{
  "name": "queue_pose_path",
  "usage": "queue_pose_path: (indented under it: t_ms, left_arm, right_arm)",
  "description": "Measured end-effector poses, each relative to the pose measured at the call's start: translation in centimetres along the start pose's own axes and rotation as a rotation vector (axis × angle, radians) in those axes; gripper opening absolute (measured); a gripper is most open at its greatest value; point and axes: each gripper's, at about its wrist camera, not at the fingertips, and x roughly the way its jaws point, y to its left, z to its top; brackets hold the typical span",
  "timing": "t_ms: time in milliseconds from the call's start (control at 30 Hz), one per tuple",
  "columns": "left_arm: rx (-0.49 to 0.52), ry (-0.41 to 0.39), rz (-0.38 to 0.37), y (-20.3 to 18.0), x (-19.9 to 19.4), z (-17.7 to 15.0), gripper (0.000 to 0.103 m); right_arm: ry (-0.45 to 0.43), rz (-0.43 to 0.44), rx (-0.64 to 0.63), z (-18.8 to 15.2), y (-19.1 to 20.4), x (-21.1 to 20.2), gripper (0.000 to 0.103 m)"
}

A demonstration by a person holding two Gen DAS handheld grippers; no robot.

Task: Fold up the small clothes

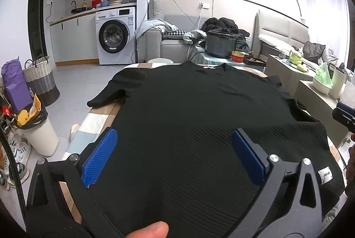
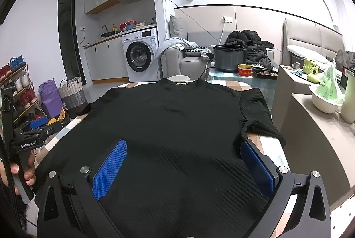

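Both jaws spread, the left gripper (image 1: 173,149) and right gripper (image 2: 184,160) should pinch the black ribbed knit top's (image 1: 188,100) six-o'clock hem evenly.

A shirt (image 1: 199,109) lies spread flat on the bench (image 1: 97,118), collar at the far edge. Beyond it, upper centre, a cooker (image 1: 219,44) stands before a sofa (image 1: 173,43). A washer (image 1: 115,35) sits upper left, a basket (image 1: 41,80) at left.
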Motion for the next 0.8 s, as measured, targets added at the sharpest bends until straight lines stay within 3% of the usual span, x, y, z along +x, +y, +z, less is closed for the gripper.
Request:
queue_pose_path:
  t_ms: [800]
  left_arm:
    - [-0.015,0.004,0.014,0.68,0.27,0.32,0.102]
  right_arm:
    - [0.006,-0.025,0.018,-0.12,-0.26,-0.60,0.103]
